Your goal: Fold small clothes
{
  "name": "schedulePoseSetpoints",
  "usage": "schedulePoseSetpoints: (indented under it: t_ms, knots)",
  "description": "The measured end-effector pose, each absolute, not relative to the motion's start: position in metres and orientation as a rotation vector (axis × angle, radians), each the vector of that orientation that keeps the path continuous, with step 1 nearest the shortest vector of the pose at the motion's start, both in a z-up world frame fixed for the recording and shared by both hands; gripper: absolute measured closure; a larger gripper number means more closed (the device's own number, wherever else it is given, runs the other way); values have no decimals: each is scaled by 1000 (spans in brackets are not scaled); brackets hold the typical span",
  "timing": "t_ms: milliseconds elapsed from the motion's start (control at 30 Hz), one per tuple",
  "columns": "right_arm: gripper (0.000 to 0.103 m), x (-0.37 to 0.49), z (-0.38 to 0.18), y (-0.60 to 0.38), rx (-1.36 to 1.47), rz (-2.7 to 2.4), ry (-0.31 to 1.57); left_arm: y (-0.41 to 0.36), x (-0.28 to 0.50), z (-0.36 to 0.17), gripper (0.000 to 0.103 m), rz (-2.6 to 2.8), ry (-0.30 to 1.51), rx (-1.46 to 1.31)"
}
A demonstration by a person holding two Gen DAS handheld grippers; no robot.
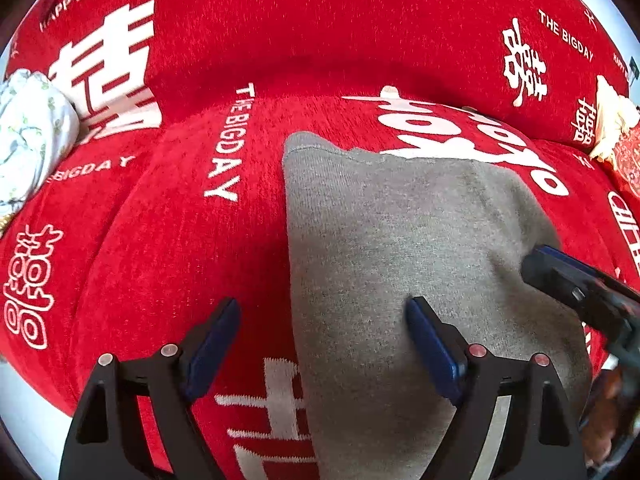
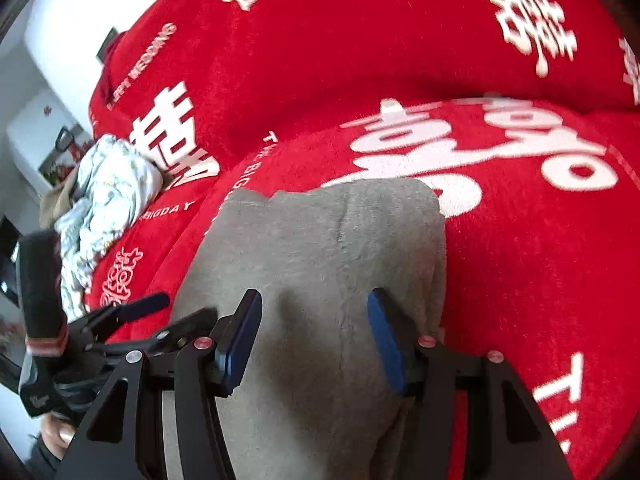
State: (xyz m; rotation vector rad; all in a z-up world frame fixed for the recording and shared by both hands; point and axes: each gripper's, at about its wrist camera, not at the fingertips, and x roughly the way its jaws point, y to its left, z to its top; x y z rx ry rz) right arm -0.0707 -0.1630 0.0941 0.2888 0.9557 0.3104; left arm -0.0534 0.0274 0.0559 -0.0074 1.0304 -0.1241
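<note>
- Looking from the left wrist, the grey garment lay flat on the red sofa cover; the left claw hung spread over its left edge, gripping nothing
- From the right wrist, the right claw was spread above the cloth's near end; both would do best pinching matching corners

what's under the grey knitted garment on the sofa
The grey knitted garment lies on a red sofa cover with white lettering. Parts of its white characters are hidden beneath; anything else underneath is covered.
</note>
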Motion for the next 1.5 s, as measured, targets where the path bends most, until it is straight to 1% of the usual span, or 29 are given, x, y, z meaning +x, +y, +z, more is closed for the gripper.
schedulePoseSetpoints:
  t_ms: [33, 100, 133, 167, 300, 433, 533, 733, 867, 967, 1100, 1500]
  knots:
    - [43, -80, 99, -158, 269, 330, 939, 27, -56, 57, 16, -122, 1027, -5]
    - [39, -99, 103, -154, 246, 366, 914, 26, -62, 59, 16, -117, 1019, -5]
    - [35, -110, 102, -151, 227, 379, 906, 27, -64, 59, 16, -114, 1016, -5]
    - [34, -119, 98, -148, 202, 385, 901, 27, -67, 60, 16, -111, 1012, -4]
    - [34, -150, 88, -141, 85, 362, 872, 28, -84, 63, 16, -106, 993, -16]
    - [33, -178, 96, -130, -33, 327, 863, 29, -113, 78, 16, -98, 920, 19]
    - [24, -197, 109, -128, -51, 288, 816, 34, -137, 96, 16, -65, 831, 43]
    - [24, -214, 139, -131, -40, 247, 744, 55, -161, 127, 16, -103, 769, -68]
    - [23, -220, 154, -131, -31, 230, 712, 62, -171, 134, 16, -33, 744, -82]
    - [23, -222, 160, -130, -36, 214, 709, 69, -188, 135, 16, 57, 667, -103]
    - [23, -224, 162, -129, -39, 193, 719, 68, -184, 130, 16, 39, 742, -64]
    - [23, -230, 156, -116, -76, 168, 761, 47, -206, 133, 16, -49, 704, -25]
